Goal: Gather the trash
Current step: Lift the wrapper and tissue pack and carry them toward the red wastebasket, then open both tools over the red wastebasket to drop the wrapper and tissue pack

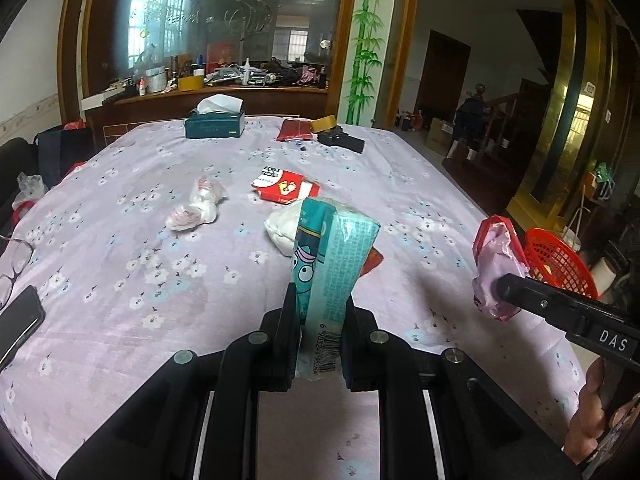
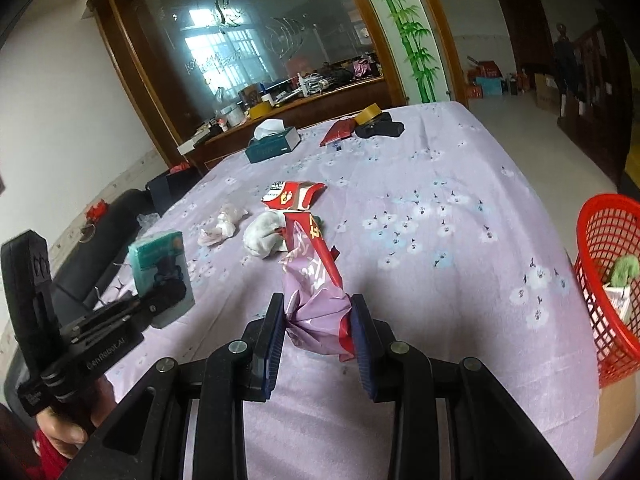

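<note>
My left gripper (image 1: 320, 312) is shut on a teal tissue packet (image 1: 332, 264), which stands upright above the table; the same teal packet (image 2: 158, 258) shows at the left of the right wrist view. My right gripper (image 2: 318, 312) is shut on a crumpled pink and red plastic wrapper (image 2: 316, 304); the same wrapper (image 1: 496, 264) hangs at the right in the left wrist view. On the floral cloth lie a red and white packet (image 1: 285, 189), a white crumpled wad (image 1: 282, 229) and small crumpled tissues (image 1: 198, 210). A red basket (image 2: 610, 280) stands off the table's right edge.
At the far end of the table (image 1: 120, 264) sit a teal tissue box (image 1: 215, 125), a red pouch (image 1: 295, 129), a tape roll (image 1: 325, 123) and a black object (image 1: 342, 141). A phone (image 1: 18, 322) and glasses (image 1: 16, 258) lie at the left edge. A person's hand (image 2: 60, 436) holds the left gripper.
</note>
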{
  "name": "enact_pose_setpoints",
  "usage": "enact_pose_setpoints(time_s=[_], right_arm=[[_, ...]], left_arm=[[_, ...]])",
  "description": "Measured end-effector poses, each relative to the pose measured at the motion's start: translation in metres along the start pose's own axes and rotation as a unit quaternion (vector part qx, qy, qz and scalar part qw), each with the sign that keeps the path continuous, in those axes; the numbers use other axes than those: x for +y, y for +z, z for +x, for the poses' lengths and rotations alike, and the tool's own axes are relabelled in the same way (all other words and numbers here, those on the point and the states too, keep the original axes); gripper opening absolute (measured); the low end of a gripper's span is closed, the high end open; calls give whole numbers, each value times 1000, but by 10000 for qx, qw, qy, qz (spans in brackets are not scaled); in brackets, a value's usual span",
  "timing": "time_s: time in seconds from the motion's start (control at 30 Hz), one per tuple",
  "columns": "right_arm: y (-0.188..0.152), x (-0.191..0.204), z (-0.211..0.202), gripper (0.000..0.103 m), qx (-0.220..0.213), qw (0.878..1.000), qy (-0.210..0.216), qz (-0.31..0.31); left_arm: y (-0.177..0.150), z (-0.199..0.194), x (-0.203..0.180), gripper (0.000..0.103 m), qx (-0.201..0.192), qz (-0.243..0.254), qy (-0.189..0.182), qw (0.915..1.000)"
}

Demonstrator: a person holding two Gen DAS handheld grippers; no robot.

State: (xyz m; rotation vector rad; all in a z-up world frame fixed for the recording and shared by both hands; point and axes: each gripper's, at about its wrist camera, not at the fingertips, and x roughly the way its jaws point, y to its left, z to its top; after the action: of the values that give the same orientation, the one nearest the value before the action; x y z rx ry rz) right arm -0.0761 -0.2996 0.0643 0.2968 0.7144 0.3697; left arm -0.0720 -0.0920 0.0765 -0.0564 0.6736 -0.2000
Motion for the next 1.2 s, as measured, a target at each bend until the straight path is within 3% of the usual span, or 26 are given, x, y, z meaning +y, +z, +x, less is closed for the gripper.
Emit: enact_pose_setpoints(time_s=[0.33, 0.53, 0.67, 0.97, 1.2], right_arm=[[-1, -10, -24, 34, -198, 9996, -37, 172], [1, -43, -62, 34, -511, 9972, -279, 479], [6, -77, -100, 35, -850, 9914, -604, 794], [16, -156, -169, 36, -1414, 9702, -1375, 1405], [15, -209, -174, 36, -1374, 9596, -1594, 1866]], left_arm=[[5, 1, -29, 16, 36, 233, -275, 9993], [11, 7, -74, 16, 200, 584, -687, 9957], [16, 13, -115, 16, 369, 841, -1144, 9892], [34, 41, -228, 16, 794, 1089, -2335, 9630], [42, 71, -300, 16, 857, 1199, -2629, 9535]])
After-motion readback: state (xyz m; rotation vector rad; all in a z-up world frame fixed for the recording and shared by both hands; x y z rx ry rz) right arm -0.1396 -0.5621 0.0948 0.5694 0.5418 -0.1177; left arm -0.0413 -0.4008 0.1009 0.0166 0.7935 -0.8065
